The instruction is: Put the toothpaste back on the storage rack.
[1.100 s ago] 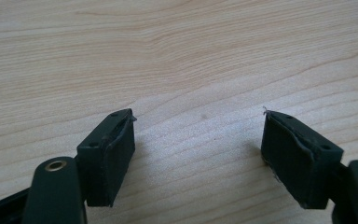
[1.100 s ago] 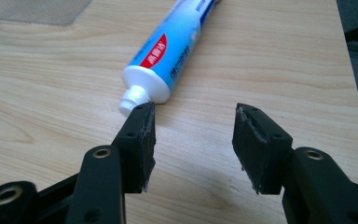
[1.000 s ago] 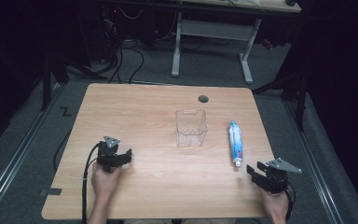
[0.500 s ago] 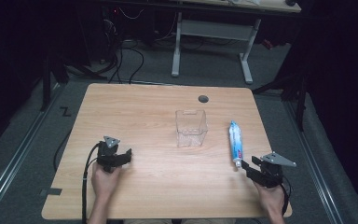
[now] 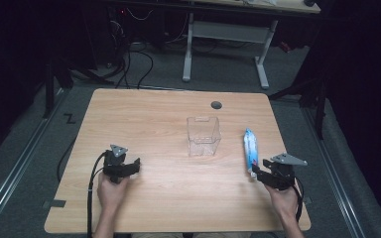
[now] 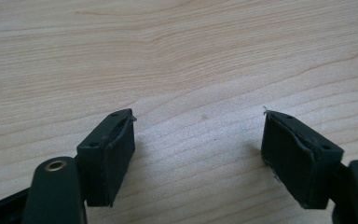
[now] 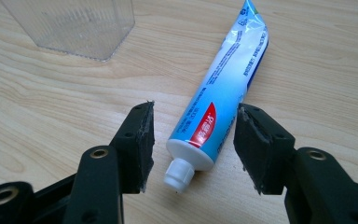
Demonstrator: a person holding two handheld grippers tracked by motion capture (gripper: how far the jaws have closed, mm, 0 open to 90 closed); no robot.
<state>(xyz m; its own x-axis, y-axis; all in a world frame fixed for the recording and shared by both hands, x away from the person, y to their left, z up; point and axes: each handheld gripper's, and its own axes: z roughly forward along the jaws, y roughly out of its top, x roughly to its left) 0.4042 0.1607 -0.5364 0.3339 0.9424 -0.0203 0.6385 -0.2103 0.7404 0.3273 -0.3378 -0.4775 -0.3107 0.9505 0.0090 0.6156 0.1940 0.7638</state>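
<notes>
A white and blue toothpaste tube [image 5: 250,150] lies flat on the wooden table [image 5: 144,119] at the right, cap end toward the person. My right gripper [image 5: 259,174] is open, its jaws standing on either side of the tube's cap end. In the right gripper view the tube [image 7: 223,88] runs up between the two pads with a gap on each side, and my right gripper [image 7: 193,112] touches nothing. My left gripper [image 5: 135,167] rests at the front left, open over bare wood [image 6: 198,116].
A clear plastic box [image 5: 203,136] stands open-topped in the middle of the table, just left of the tube; its corner [image 7: 74,23] shows at the top left of the right gripper view. A round cable hole [image 5: 216,105] sits near the far edge.
My right gripper has moved left and away from the person, up to the tube's cap end. The left gripper has stayed where it was.
</notes>
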